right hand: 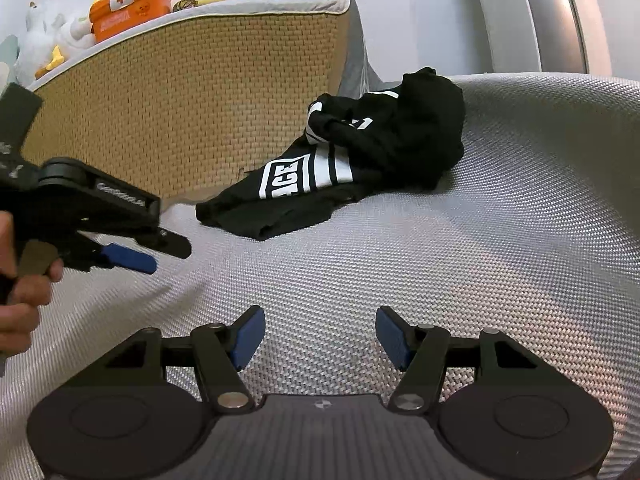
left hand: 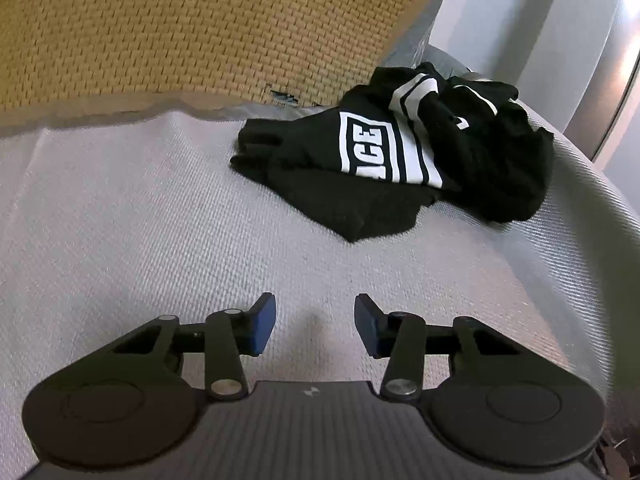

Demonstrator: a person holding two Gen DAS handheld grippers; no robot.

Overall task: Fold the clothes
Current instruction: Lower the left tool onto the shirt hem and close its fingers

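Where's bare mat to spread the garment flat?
Grey mat is bare from the black garment down to the right gripper, and rightward. Also bare ahead of the left gripper. Crowded only where the garment lies against the woven panel.

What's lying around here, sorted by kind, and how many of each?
Black garment with white stripes: 1
Handheld claws: 2, left claw, right claw
Orange first-aid box: 1
White plush toy: 1
Total: 5
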